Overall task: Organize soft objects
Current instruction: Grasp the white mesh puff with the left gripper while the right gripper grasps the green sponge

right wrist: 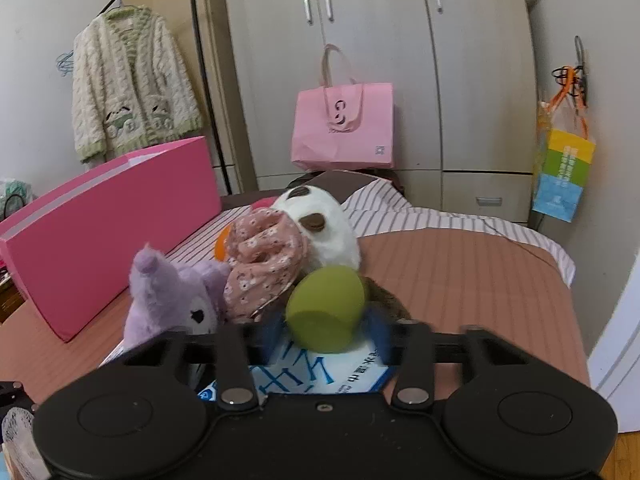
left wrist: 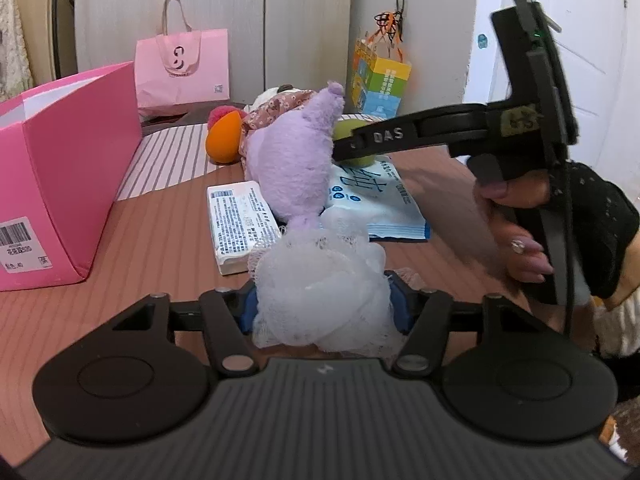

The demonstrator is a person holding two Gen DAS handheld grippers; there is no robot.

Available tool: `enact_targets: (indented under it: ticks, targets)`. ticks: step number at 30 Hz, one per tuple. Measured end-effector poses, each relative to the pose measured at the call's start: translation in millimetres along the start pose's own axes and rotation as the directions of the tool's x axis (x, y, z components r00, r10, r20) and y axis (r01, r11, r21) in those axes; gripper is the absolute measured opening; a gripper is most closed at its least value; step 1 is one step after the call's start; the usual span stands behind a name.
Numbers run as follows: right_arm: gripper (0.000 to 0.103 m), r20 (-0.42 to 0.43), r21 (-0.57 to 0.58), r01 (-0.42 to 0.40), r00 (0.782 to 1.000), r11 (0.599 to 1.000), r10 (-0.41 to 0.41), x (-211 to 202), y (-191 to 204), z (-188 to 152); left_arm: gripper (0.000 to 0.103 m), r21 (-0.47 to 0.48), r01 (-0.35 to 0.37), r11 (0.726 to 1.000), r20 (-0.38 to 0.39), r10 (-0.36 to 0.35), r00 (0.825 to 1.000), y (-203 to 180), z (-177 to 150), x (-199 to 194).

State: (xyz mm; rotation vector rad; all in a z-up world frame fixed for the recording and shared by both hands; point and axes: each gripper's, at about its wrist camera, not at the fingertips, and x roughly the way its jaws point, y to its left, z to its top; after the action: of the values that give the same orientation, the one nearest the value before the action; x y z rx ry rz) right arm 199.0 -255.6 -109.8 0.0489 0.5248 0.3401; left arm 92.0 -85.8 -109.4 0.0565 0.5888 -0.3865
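While the left tool (left wrist: 324, 304) squeezed a fluffy white mesh puff (left wrist: 320, 292), the right tool (right wrist: 326, 330) pinched a smooth green egg-shaped sponge (right wrist: 326, 308).

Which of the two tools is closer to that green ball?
Right. The right tool has the green ball between its fingers; the left tool is back at the white mesh puff, the purple plush between.

a home bedroom: tall pale-grey wardrobe doors with metal handles (right wrist: 360, 60) line the back wall, a cream and green knitted cardigan (right wrist: 132, 84) hangs on a rail, a striped bedsheet (right wrist: 420, 208) covers a bed, and a pink paper shopping bag (right wrist: 344, 128) stands by it.
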Motion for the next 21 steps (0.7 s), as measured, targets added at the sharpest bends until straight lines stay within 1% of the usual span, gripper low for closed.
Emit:
enact_targets:
  ticks: [4,7,10,13,15,21]
  targets:
    - [0.044,0.021,-0.029,0.022,1.000,0.999,-0.021,-12.8,6.2,-3.1,0.052,-0.024,-0.004,1.000,0.002,0.004,1.000,3.6,0.4,-1.6]
    - [0.044,0.033,-0.043,0.023,0.999,0.999,-0.022,-26.3,12.5,-5.8,0.051,-0.033,-0.008,0.999,0.002,0.008,1.000,4.5,0.2,-3.0]
    - [0.044,0.036,-0.031,0.013,0.999,0.999,-0.012,-36.7,16.4,-10.4,0.051,-0.038,-0.012,0.999,0.008,0.013,1.000,5.6,0.3,-8.1]
    - [0.044,0.025,-0.024,0.013,1.000,1.000,-0.013,-44.1,20.0,-17.4,0.051,-0.054,-0.031,0.998,0.011,0.032,0.999,11.0,1.9,-13.4]
    - [0.044,0.021,-0.025,0.015,1.000,1.000,-0.014,-50.8,22.3,-22.1,0.051,-0.079,-0.044,0.996,-0.013,0.043,0.999,18.1,3.4,-15.0]
    - [0.044,0.010,-0.033,0.008,1.000,0.999,-0.008,-75.1,29.7,-29.5,0.051,-0.149,-0.037,0.988,-0.052,0.030,0.998,43.7,6.1,-24.2]
